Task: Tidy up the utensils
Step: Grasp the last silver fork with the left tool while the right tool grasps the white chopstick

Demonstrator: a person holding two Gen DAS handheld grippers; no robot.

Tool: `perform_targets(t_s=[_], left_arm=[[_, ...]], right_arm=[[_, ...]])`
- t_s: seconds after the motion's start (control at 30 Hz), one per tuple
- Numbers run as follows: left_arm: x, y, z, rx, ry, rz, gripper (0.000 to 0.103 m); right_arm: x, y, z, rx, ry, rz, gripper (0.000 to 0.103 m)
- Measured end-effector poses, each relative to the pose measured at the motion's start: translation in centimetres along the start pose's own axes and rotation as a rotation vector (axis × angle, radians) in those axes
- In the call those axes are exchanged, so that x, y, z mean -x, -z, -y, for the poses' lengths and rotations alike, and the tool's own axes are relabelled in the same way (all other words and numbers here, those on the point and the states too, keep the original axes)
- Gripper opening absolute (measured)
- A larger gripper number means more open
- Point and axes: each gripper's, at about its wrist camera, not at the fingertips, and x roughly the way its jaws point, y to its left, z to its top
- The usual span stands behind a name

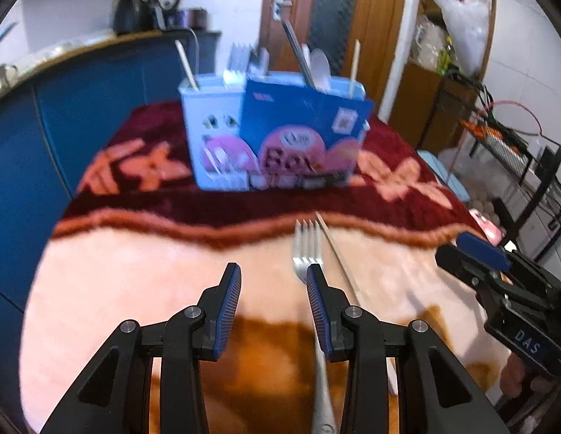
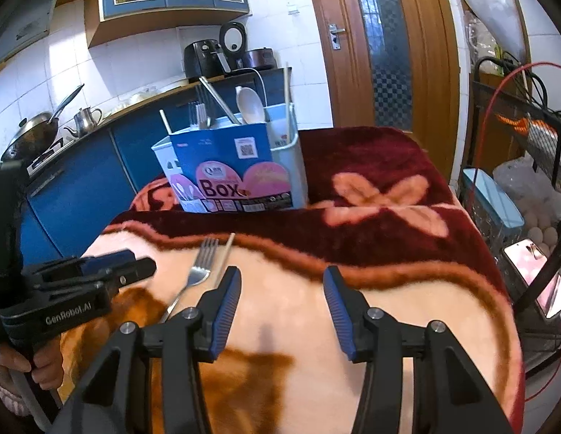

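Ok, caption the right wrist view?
Open right gripper above blanket; fork and chopstick lie before utensil box.

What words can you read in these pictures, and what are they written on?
"Box": on the pink and blue card fronting the utensil holder.
"GenRobot.AI": on the side of the left gripper, seen from the right wrist.
"DAS": on the side of the right gripper, seen from the left wrist.
The small print and the square code on the card are too tiny or blurred to read.
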Motion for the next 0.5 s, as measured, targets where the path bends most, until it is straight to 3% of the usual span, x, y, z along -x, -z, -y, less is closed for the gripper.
perform_targets(t_s=[0.23,0.4,0.5], left_arm=[[-2.4,0.4,0.9,0.007,0.045,-0.142,0.039],[-2.9,0.3,1.5,-0.001,0.037,-0.175,0.039],[-3.5,0.2,1.8,0.004,0.065,-0.231,0.030]], right_arm=[[-0.2,0.5,1.5,-0.030,-0.009,-0.009,0.053],[-0.3,0.9,2.3,-0.051,-0.017,-0.012,0.054],[-0.4,0.9,2.6,-0.059,-0.020,-0.013,0.055]])
